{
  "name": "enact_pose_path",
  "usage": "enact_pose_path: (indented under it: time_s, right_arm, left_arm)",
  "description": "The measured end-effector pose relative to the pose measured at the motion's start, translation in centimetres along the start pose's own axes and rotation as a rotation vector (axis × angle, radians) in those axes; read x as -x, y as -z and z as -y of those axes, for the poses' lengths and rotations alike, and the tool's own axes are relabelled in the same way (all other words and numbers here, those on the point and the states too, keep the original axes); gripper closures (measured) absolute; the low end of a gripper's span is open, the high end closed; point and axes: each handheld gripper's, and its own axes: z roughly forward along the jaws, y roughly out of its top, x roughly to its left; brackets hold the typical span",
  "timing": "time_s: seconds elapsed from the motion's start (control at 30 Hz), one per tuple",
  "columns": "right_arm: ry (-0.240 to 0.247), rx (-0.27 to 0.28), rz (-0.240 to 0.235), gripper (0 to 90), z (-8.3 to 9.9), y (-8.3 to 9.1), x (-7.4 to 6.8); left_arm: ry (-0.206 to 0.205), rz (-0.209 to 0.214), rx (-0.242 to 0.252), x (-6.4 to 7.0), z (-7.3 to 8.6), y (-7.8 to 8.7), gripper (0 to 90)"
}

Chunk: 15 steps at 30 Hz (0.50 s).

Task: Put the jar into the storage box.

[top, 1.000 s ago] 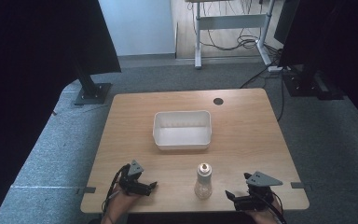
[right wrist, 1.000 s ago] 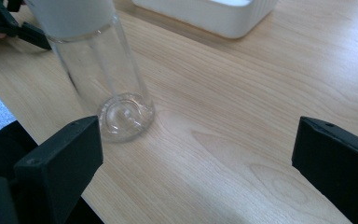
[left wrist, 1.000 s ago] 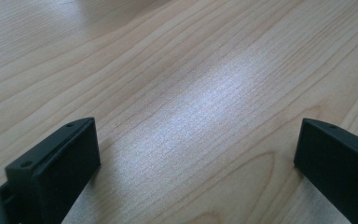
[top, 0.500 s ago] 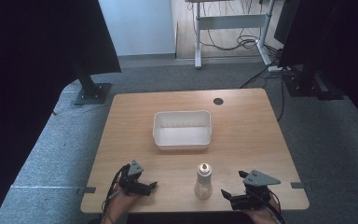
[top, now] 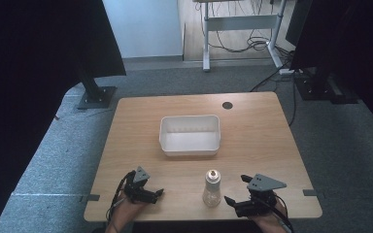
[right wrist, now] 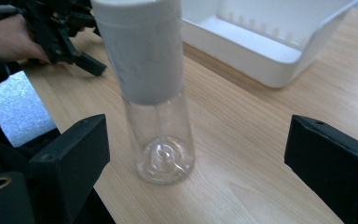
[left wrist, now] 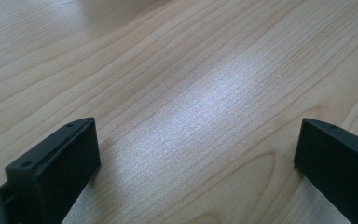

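Reaching w/ jaws spread wide, the right gripper (top: 238, 193) faces the clear bottle (top: 212, 188) standing upright near the table's (top: 262, 131) front edge, apart from the white bin (top: 190, 135), & 1 off-centre squeeze could tip it; left gripper (top: 148, 192) rests released.

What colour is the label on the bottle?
White, over a clear bottle; the right gripper view shows it best.
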Motion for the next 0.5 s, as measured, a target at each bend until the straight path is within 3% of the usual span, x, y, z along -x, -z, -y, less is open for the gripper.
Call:
enact_pose_path:
  time_s: [0.5]
  right_arm:
    - [0.064, 0.006, -0.065, 11.6, -2.5, -1.9, -1.3]
  left_arm:
    - [0.001, -0.001, 0.000, 0.0, 0.0, 0.0, 0.0]
